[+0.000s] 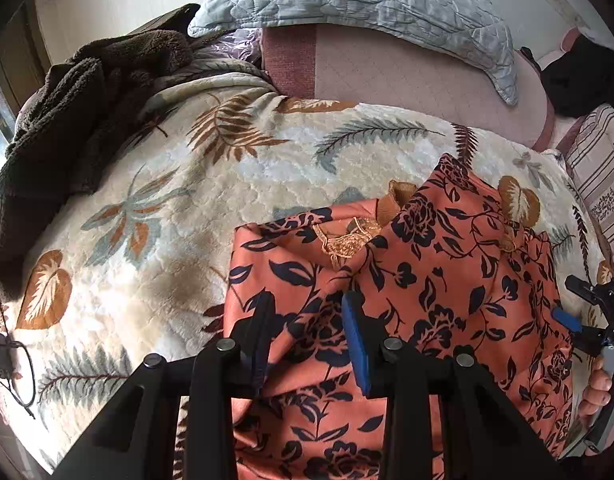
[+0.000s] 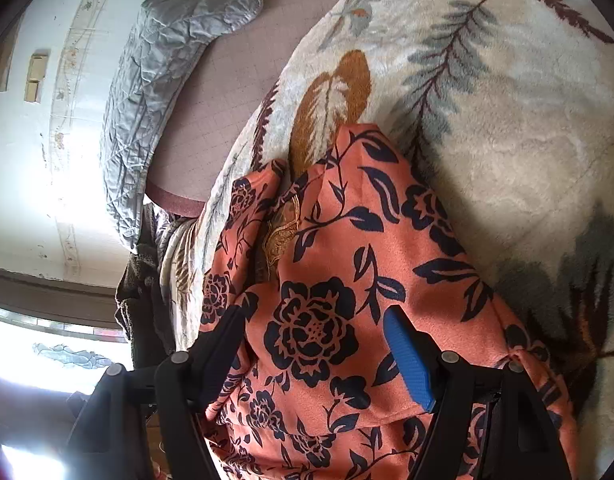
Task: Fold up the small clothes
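Lying on the leaf-print blanket (image 1: 155, 216), the orange floral garment (image 1: 427, 264) fills the 5 o'clock part of the left wrist view, partly folded, a gold embroidered patch (image 1: 343, 240) at its neck.

Around it, left wrist view: brown fleece heap (image 1: 67, 120) at 10 o'clock, grey quilted pillow (image 1: 367, 4) at 12, black bundle (image 1: 579, 80) at 2, striped cushion (image 1: 599, 168) at 3, black cable (image 1: 15, 368) at 8. Nothing lies on the garment but our own tools.

Left gripper (image 1: 309, 336): fingers spread, cloth beneath the gap; we cannot tell if the tips touch it.

Right gripper (image 2: 319, 344): fingers spread over a large dark rose; contact unclear.

Only the left wrist view shows the right gripper from outside (image 1: 587, 320), at the garment's 4 o'clock edge, bare fingers (image 1: 599, 388) on its handle. Only the right wrist view shows a bright window (image 2: 47, 352) at 8 o'clock and the wall (image 2: 35, 160) beyond the pillow (image 2: 163, 72).
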A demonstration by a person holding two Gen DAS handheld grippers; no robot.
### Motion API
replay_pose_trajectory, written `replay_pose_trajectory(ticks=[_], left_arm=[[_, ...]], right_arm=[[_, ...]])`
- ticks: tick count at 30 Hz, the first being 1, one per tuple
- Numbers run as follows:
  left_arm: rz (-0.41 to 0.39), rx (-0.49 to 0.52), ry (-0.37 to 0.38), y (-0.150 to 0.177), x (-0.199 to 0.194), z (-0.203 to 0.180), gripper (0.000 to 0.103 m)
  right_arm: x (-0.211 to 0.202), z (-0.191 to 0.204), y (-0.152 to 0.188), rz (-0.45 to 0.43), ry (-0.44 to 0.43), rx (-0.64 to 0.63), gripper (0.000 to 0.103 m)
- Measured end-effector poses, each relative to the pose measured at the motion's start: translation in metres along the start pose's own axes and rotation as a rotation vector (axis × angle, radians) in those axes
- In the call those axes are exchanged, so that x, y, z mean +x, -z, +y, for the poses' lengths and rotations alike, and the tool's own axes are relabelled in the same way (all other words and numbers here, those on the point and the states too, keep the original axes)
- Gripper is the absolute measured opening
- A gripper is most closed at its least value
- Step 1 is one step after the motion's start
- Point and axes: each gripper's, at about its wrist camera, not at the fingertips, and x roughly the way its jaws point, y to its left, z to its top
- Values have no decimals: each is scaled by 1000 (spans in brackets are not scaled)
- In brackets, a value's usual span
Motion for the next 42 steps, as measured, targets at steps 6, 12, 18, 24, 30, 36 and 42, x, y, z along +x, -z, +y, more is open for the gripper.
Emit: replay_pose_trajectory(ticks=[6,12,18,24,30,36,42], left_arm=[[14,74,39,-38,29,-38,48],[153,120,27,-57,93,-63,48],[167,197,70,-53,97,-81,7],[42,301,90,-42,49,-101,3],[-147,466,46,21,-24,-143,3],[-211,685,-80,138,-19,-192,5],[-272,576,117,163,-30,-156,7]], right_arm=[[15,-5,1,45,-8,37,75],[17,-16,-4,69,-52,94,75],[19,-12,-10,80,-58,85,75],[18,-12,-9,78,-61,87,75],[15,-7,-7,69,-69,71,75],[1,11,-7,17,-33,-31,75],[-11,39,8,-25,75,-246,75]])
